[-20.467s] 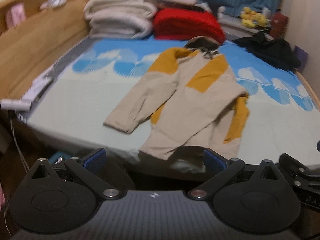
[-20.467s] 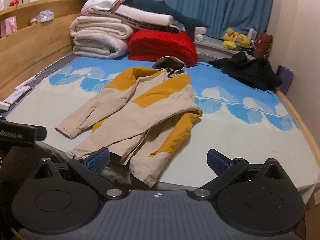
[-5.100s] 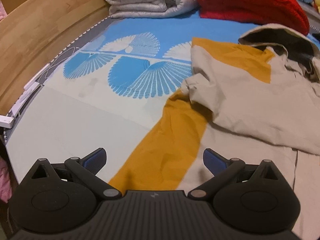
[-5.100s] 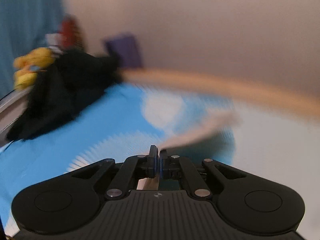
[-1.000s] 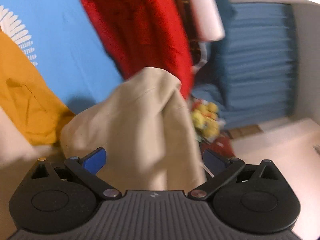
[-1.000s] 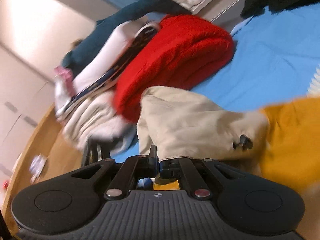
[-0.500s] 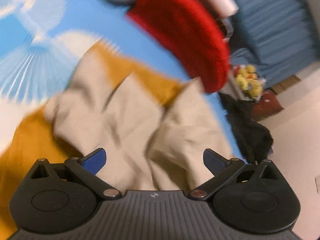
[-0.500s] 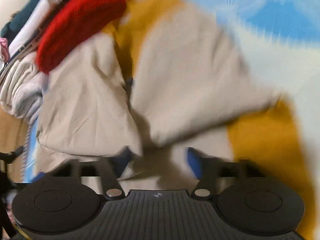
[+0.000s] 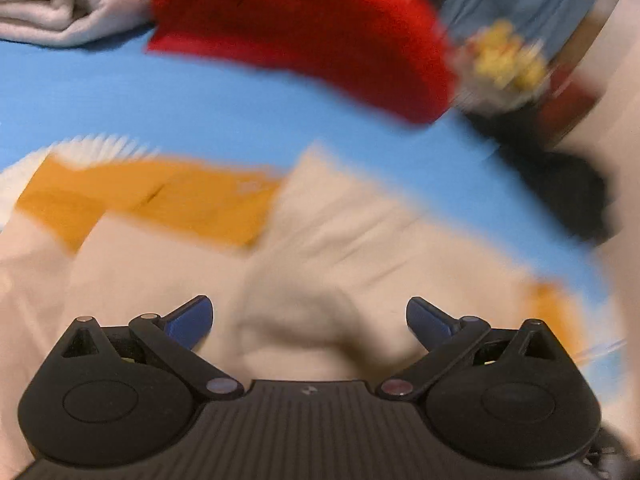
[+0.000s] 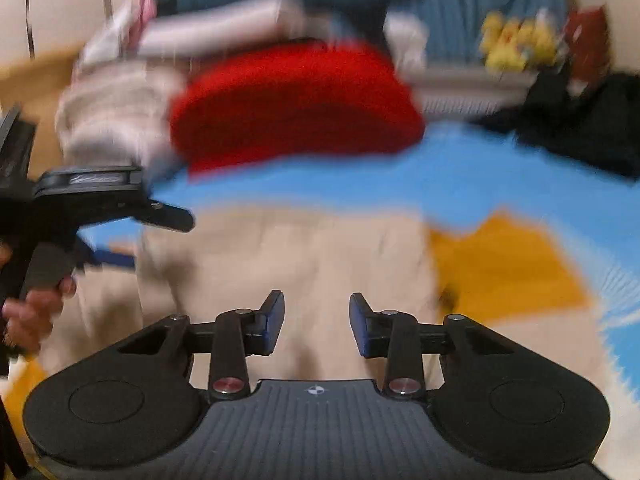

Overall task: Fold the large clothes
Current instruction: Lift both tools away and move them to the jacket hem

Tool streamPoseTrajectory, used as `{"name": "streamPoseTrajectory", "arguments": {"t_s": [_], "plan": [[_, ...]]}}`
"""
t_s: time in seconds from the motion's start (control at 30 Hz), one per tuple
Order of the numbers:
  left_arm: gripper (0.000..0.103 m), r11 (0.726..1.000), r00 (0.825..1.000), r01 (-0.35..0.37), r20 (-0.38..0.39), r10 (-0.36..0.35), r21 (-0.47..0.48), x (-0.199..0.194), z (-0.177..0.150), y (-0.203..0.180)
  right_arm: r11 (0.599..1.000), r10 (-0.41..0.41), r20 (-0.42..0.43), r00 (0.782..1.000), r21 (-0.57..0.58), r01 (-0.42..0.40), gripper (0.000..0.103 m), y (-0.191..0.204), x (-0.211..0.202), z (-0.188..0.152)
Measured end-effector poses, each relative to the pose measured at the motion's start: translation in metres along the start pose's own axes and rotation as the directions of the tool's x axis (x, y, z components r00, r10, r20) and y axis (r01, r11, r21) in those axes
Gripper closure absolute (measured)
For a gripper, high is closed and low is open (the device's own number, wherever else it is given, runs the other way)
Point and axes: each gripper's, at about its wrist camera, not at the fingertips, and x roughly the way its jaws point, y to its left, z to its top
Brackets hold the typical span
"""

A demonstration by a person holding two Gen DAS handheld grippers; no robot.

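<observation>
The bed (image 9: 240, 100) with its blue sheet is filling the upper half of both views, a red blanket (image 10: 296, 104) sitting at top centre. The beige and mustard jacket (image 9: 320, 248) is lying across the middle and lower frame, already gathered into a compact block with mustard panels showing at left and right; motion blur is hiding its edges, so I am judging the fold partly done, with tidying or a last fold remaining. The left tool (image 9: 310, 318) is standing wide and gripping nothing. The right tool (image 10: 317, 326) is standing partly apart, also free of cloth
</observation>
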Motion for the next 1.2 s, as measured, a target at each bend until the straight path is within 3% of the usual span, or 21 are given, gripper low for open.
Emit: {"name": "streamPoseTrajectory", "arguments": {"t_s": [0.03,0.13,0.2,0.27,0.37,0.6,0.77,0.93,1.2], "plan": [[0.0,0.999,0.999,-0.028,-0.02,0.029,0.036,0.014,-0.008,0.003,0.999,-0.022,-0.044,0.999,-0.033,0.02,0.068,0.001,0.013,-0.016],[0.0,0.989,0.999,-0.044,0.026,0.04,0.138,0.009,-0.025,0.005,0.994,-0.042,0.015,0.999,-0.1,0.043,0.064,0.007,0.009,-0.032],[0.0,0.991,0.998,-0.045,0.053,0.038,0.128,-0.012,-0.025,0.005,0.998,-0.046,0.01,0.999,-0.037,0.046,0.058,0.007,-0.012,-0.022],[0.0,0.994,0.995,-0.007,0.1,-0.004,0.109,-0.048,-0.03,0.009,0.998,-0.013,0.068,0.998,0.054,0.01,0.047,0.003,-0.058,-0.013],[0.0,0.995,0.99,0.006,0.137,-0.02,0.1,-0.118,-0.053,0.017,0.993,0.009,0.14,0.99,0.116,-0.025,0.033,0.009,-0.143,-0.023],[0.0,0.986,0.972,-0.135,0.207,0.114,0.093,-0.321,-0.151,0.038,0.996,-0.035,0.061,0.998,0.082,0.03,0.031,0.059,-0.326,-0.065],[0.0,0.976,0.955,-0.188,0.253,0.155,0.112,-0.447,-0.19,0.02,0.997,-0.067,0.148,0.987,0.037,0.062,0.03,0.096,-0.428,-0.059],[0.0,0.972,0.938,-0.219,0.291,0.186,0.084,-0.541,-0.229,0.005,0.992,-0.083,0.254,0.964,0.118,0.054,0.026,0.12,-0.526,-0.059],[0.0,0.961,0.915,-0.235,0.365,0.169,0.146,-0.652,-0.314,-0.012,0.993,-0.089,0.311,0.946,0.1,0.06,0.021,0.156,-0.623,-0.124]]}}
